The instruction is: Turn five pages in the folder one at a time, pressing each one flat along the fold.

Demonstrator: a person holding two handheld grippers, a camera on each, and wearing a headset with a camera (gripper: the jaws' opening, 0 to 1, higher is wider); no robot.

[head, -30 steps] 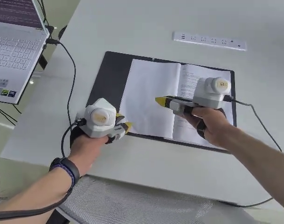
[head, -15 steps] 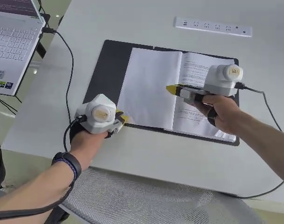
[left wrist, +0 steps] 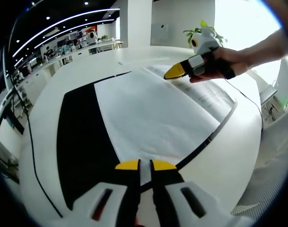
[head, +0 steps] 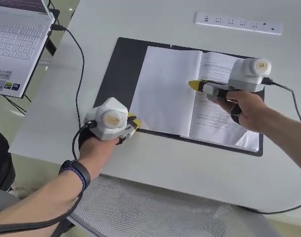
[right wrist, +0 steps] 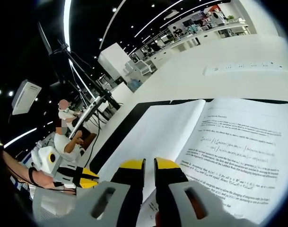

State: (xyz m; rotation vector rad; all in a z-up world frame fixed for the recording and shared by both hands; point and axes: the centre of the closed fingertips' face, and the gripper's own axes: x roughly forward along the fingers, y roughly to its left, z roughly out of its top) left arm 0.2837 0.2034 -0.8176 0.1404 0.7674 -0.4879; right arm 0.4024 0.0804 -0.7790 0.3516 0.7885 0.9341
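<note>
Jaws of the right gripper (head: 193,85) are seen pressed almost together, empty, above the fold (head: 195,106). Those of the left gripper (head: 133,123) are likewise, at the near edge of the folder (head: 115,74), which lies open mid-desk (head: 155,19). A page (head: 165,89) could be creased if pressed off the fold. Tip contact with the paper cannot be told, and the stacked pages cannot be counted.

One folder (head: 115,74), two grippers (head: 134,122) (head: 193,85), one laptop (head: 17,39)

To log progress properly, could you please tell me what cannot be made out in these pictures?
Printed text on the right page: too small, head view.
Laptop: cut off by head view's left edge.
Right tongs touching the fold: hidden by angle, head view.
Pages turned: no count visible.
</note>
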